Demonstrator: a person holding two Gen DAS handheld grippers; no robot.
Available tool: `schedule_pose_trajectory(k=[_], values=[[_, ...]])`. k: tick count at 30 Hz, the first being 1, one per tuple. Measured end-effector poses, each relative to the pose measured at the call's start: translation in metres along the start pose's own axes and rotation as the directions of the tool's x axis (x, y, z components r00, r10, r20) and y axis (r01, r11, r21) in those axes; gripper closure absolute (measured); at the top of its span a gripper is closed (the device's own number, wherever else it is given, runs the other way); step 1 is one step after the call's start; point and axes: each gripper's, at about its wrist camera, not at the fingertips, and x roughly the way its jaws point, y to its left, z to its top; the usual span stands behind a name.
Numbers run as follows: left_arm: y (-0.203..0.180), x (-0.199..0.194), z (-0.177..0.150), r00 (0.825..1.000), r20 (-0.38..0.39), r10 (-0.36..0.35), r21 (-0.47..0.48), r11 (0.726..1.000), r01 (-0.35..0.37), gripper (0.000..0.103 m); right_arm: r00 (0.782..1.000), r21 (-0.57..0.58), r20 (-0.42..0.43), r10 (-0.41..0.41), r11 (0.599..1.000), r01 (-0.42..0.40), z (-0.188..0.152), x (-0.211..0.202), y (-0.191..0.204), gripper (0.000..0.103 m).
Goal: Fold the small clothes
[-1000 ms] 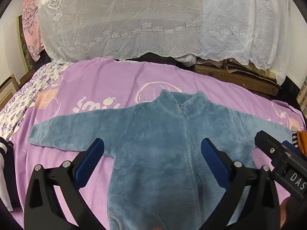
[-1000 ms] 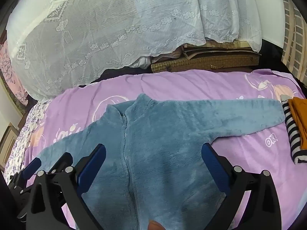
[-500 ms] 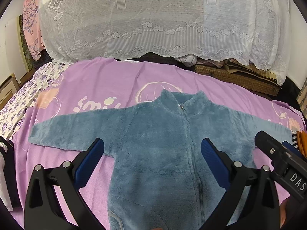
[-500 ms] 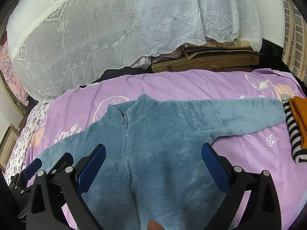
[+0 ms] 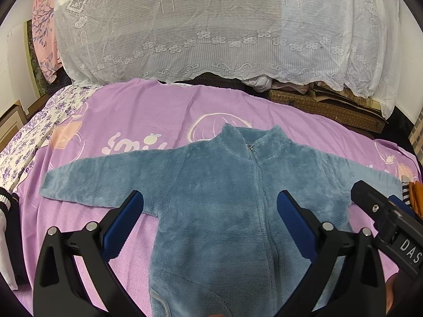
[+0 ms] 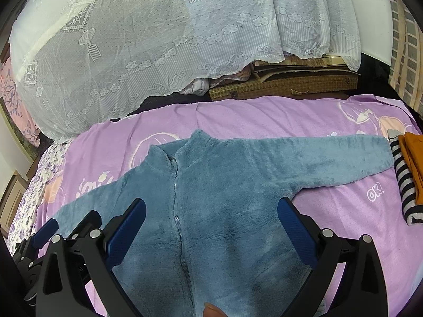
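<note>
Nearest the cameras, left gripper (image 5: 210,212) and right gripper (image 6: 211,215) hover side by side, jaws spread wide, holding nothing. Just beyond and beneath them: blue fleece zip-up suit (image 5: 224,198) lying flat, front up, on the purple blanket (image 5: 158,111), both sleeves spread outward. Step judged: pre-fold, garment laid out, no fold made. Next move likely needs each gripper to reach a sleeve end and carry it inward. Farther right: striped and orange folded clothes (image 6: 407,177). Behind: lace cover (image 5: 211,26).

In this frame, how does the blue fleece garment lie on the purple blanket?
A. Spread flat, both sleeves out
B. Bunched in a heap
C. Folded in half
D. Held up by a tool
A: the blue fleece garment lies flat on the purple blanket, sleeves out sideways, both tools open above it.
</note>
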Motion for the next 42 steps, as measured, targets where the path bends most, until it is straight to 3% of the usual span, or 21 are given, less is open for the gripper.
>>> schedule_pose_trajectory(k=[42], values=[[0.0000,-0.0009,0.0006,1.000,-0.003,-0.001,-0.006,1.000,0.001,0.005,1.000,0.008,0.000,0.008,1.000,-0.008,-0.0013,0.0004,0.0023,0.003]])
